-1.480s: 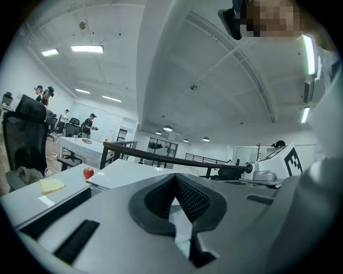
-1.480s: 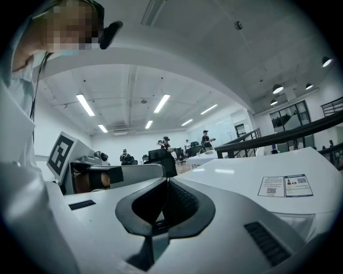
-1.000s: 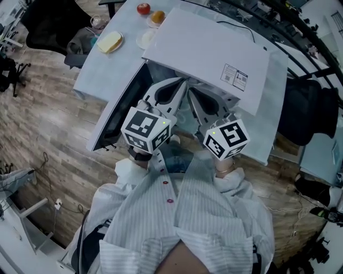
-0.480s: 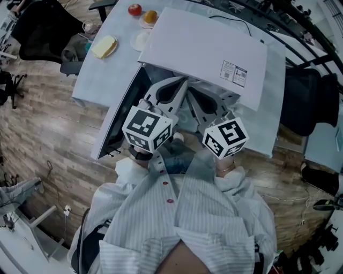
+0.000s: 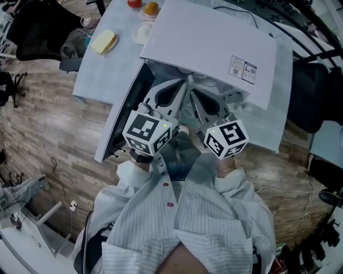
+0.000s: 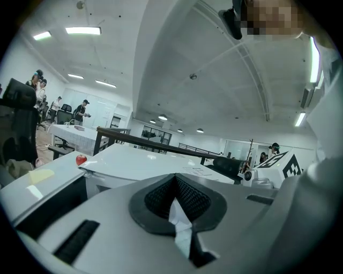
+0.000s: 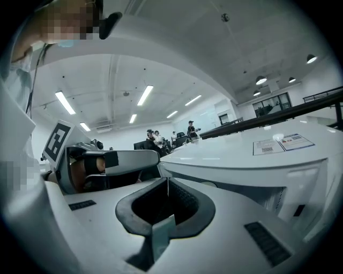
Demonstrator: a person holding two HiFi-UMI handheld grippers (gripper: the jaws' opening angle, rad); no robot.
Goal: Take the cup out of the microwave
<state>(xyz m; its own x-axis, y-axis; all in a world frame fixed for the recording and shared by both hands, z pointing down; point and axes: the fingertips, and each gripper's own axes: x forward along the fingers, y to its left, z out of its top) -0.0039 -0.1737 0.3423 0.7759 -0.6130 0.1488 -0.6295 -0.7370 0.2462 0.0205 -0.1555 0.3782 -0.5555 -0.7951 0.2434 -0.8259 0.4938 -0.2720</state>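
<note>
We hold two grippers side by side in front of one white microwave (image 5: 209, 48), which stands on one pale table (image 5: 107, 69). The left gripper (image 5: 182, 85) has its fingers (image 6: 174, 184) pressed together with nothing between them. The right gripper (image 5: 195, 95) is the same, its fingers (image 7: 168, 184) closed on nothing. Each gripper carries one marker cube, two in all (image 5: 147, 131) (image 5: 226, 138).

The microwave's one door (image 5: 120, 118) hangs open to the left in the head view. Its lid bears one printed label (image 5: 243, 68). The lid and the grippers hide the inside of the oven, so we cannot tell where the cup is; no view shows it.

Left of the microwave on the table we count one plate (image 5: 103, 41) with one yellow slab, one white dish (image 5: 142, 33) and two round fruits, one red (image 5: 134, 2) and one orange (image 5: 151, 7).
</note>
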